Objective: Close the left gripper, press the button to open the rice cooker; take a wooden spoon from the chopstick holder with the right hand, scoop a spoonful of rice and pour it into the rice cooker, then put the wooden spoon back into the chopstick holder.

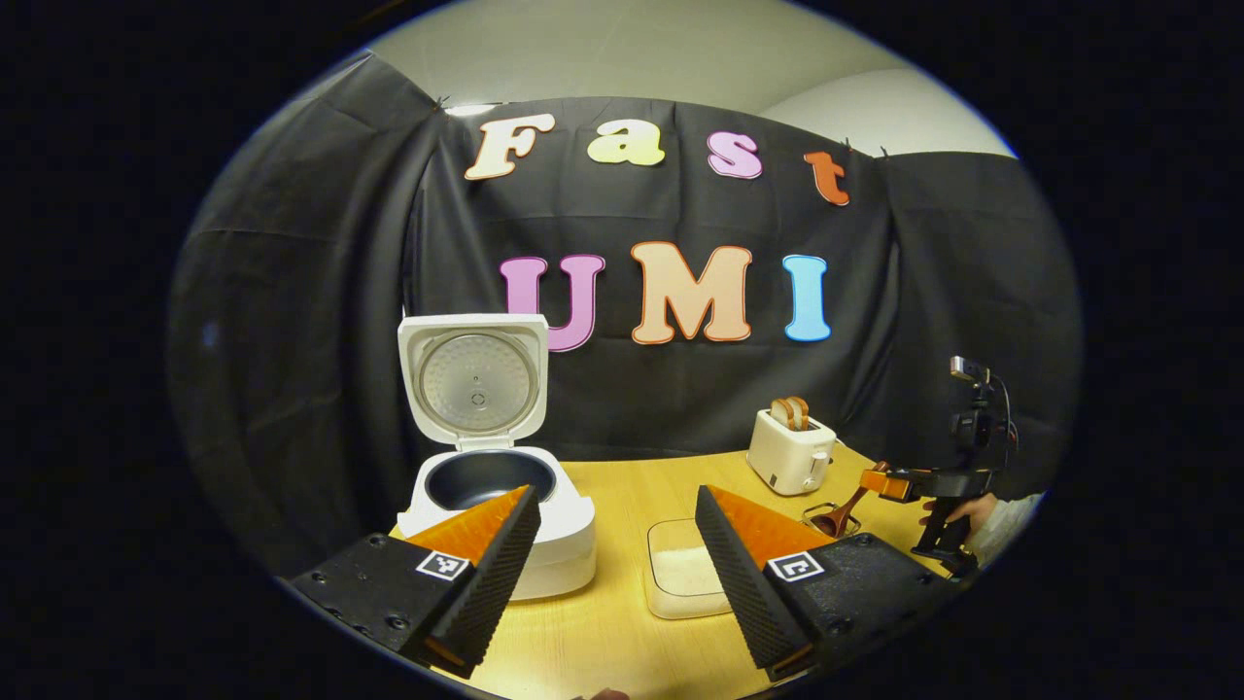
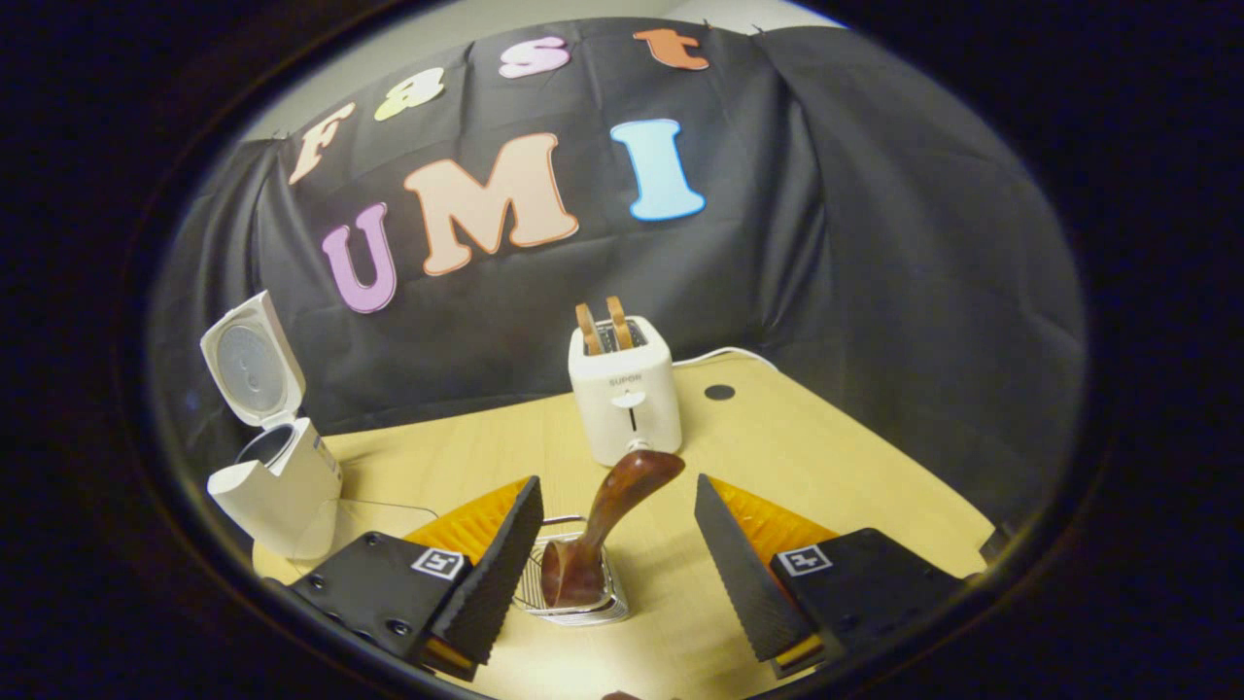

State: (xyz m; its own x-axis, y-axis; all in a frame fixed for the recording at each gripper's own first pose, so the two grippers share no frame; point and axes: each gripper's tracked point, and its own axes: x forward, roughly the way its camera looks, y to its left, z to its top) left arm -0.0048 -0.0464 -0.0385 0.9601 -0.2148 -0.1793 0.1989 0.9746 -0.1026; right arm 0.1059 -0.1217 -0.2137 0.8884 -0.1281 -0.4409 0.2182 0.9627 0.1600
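The white rice cooker (image 1: 544, 544) stands open at the left, lid (image 1: 473, 384) upright, dark inner pot (image 1: 491, 479) empty. A clear box of white rice (image 1: 685, 574) lies in front of my left gripper (image 1: 615, 494), which is open and holds nothing. In the right gripper view the wooden spoon (image 2: 607, 515) leans in the wire chopstick holder (image 2: 583, 608), handle up. My right gripper (image 2: 617, 483) is open, its fingers on either side of the spoon without touching it. The left gripper view has the right gripper (image 1: 886, 483) by the spoon (image 1: 844, 513), held by a hand (image 1: 957, 510).
A white toaster (image 2: 627, 389) with two slices of toast stands behind the holder on the wooden table (image 2: 797, 457). The open rice cooker (image 2: 277, 481) sits at the table's left end. A small dark hole (image 2: 719, 392) marks the tabletop near the back.
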